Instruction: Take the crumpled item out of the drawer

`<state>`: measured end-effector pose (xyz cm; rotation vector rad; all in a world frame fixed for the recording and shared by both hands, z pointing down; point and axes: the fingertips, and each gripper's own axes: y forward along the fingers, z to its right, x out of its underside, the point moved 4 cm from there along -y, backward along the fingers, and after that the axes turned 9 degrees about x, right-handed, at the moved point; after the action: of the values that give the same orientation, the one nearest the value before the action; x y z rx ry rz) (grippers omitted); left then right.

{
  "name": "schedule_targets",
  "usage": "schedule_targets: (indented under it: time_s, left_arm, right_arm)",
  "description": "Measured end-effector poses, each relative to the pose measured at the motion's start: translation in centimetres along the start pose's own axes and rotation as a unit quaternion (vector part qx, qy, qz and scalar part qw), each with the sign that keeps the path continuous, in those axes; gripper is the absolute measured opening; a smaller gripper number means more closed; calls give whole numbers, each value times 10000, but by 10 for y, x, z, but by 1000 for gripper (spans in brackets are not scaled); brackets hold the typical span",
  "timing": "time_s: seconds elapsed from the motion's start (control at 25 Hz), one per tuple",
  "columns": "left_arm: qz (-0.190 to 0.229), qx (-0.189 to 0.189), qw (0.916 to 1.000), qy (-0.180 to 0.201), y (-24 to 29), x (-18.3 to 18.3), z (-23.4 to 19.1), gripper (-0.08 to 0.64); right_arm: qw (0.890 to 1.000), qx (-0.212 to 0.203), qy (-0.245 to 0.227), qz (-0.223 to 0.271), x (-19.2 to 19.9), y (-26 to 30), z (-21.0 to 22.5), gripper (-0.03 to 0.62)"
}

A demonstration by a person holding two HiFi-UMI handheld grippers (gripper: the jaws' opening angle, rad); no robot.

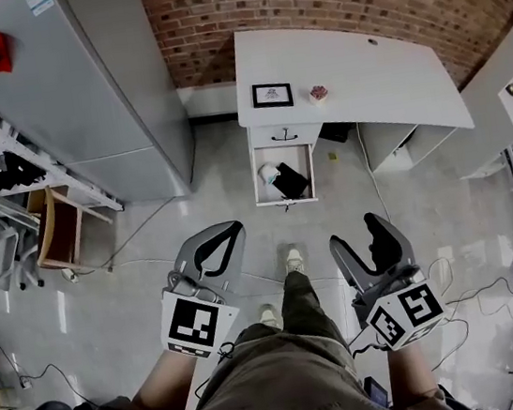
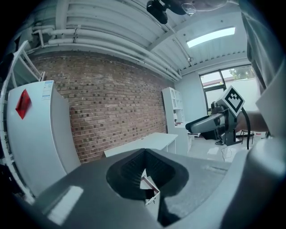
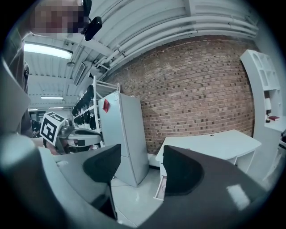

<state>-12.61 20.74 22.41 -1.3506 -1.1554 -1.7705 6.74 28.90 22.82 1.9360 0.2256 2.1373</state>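
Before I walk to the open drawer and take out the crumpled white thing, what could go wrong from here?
1. A black item lies close beside the crumpled white item in the drawer; the tongs might catch it instead.
2. A cable trails beside the desk; a foot could snag it.
3. The left tongs are shut and the right tongs open; reaching with the left would probably only push the item.

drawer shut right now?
No, the drawer under the desk stands pulled out, its inside open to the head view.
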Motion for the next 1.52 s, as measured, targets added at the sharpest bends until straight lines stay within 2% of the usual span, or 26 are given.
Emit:
schedule_targets:
  time_s: [0.52, 0.84, 1.16, 1.52]
  left_arm:
    - [-531, -207, 9981, -250, 122, 10, -79, 0]
    - [-959, -495, 9927, -531, 201, 20, -120, 0]
    - [-1217, -752, 9871, -719, 240, 29, -145, 0]
    - [-1409, -754, 9845, -720, 256, 33, -153, 0]
  right_arm:
    - [9976, -392, 72, -563, -4, 141, 81, 310]
    - [9919, -870, -3, -926, -11, 226, 133, 310]
    - [9844, -1310, -124, -1167, -12, 283, 154, 310]
    - [9812, -1444, -54, -1279, -7, 305, 162, 310]
